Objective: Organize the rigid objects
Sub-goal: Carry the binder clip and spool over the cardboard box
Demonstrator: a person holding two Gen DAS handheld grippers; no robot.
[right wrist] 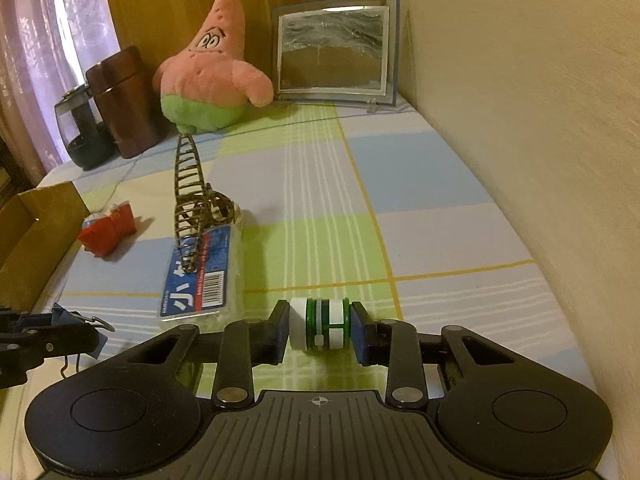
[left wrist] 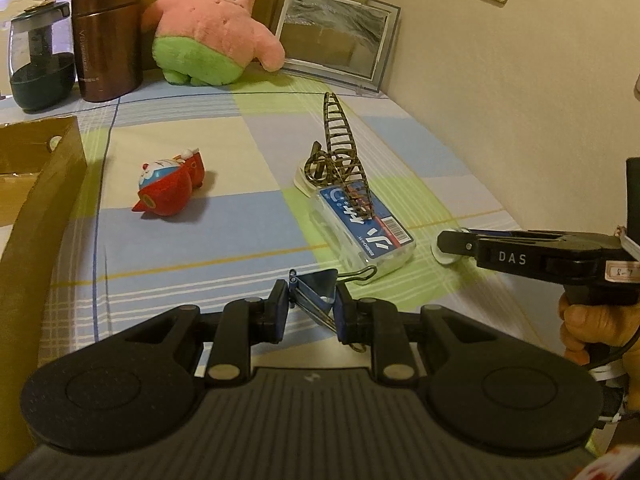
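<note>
A pink-and-green starfish plush (left wrist: pixel 212 28) sits at the tabletop's far edge, a framed picture (left wrist: pixel 336 36) leaning in the far right corner, a brown canister (left wrist: pixel 107 36) and dark glass jar (left wrist: pixel 38 56) toward the far left.

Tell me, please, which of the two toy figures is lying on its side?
The red Doraemon toy lies tipped over on the checked cloth; the pink Patrick plush sits upright at the back.

We see a checked bedsheet (right wrist: pixel 420 200) in pale blue, green, cream and lilac with white and yellow lines. The Patrick plush (left wrist: pixel 216 28) is pink with green shorts, the Doraemon toy (left wrist: pixel 170 186) red, blue and white, the thermos (left wrist: pixel 107 36) brown, the small bottle (right wrist: pixel 320 322) green and white, the binder clip (left wrist: pixel 316 292) blue.
</note>
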